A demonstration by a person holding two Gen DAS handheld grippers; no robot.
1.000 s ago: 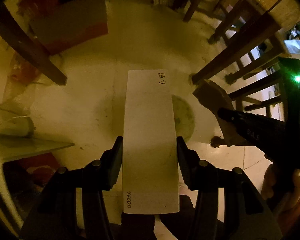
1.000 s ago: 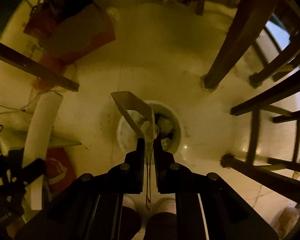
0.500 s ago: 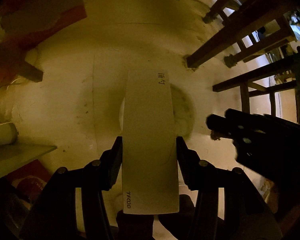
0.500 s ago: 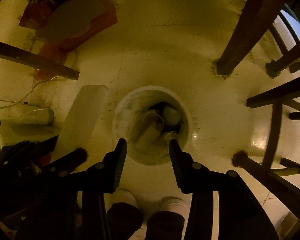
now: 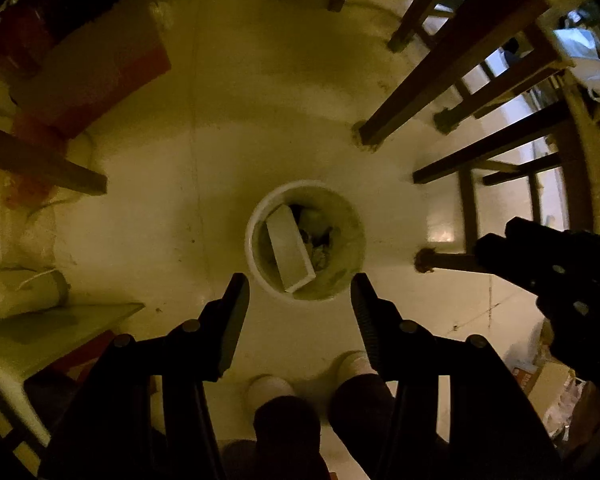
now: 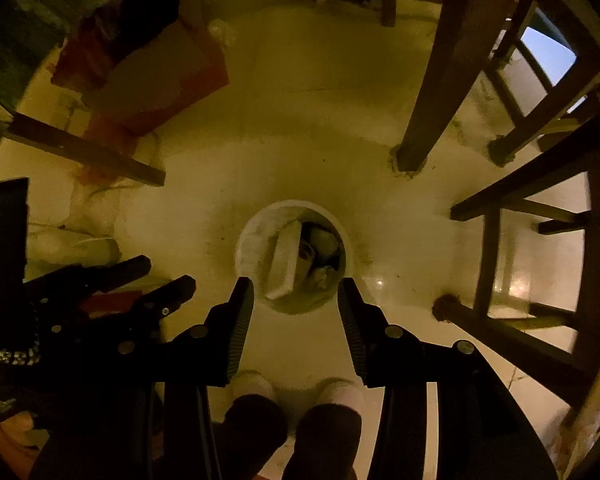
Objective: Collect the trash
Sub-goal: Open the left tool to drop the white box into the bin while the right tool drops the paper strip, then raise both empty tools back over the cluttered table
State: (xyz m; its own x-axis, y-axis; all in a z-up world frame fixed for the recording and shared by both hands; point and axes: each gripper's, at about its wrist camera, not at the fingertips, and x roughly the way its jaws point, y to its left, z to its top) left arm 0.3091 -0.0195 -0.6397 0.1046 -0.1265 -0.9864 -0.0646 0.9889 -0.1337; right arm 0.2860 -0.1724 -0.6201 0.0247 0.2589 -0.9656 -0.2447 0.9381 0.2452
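A round white bin [image 5: 256,256] [image 6: 242,258] stands on the pale floor below both grippers. A long white box [image 5: 290,250] [image 6: 284,260] leans inside it among other scraps [image 5: 320,240]. My left gripper [image 5: 300,290] is open and empty above the bin's near rim. My right gripper [image 6: 296,294] is open and empty, also above the near rim. The right gripper shows at the right edge of the left wrist view [image 5: 548,268]; the left gripper shows at the left of the right wrist view [image 6: 112,300].
Dark wooden chair legs [image 5: 440,76] [image 6: 452,80] stand to the right of the bin. A red and grey box [image 5: 88,76] [image 6: 152,80] lies at the far left. A wooden leg [image 5: 40,160] and a grey shelf [image 5: 40,332] are at the left. The person's feet [image 6: 296,400] are below.
The left gripper opened and the long white box dropped into the bin. The right gripper earlier let go of a folded paper piece and stayed open.
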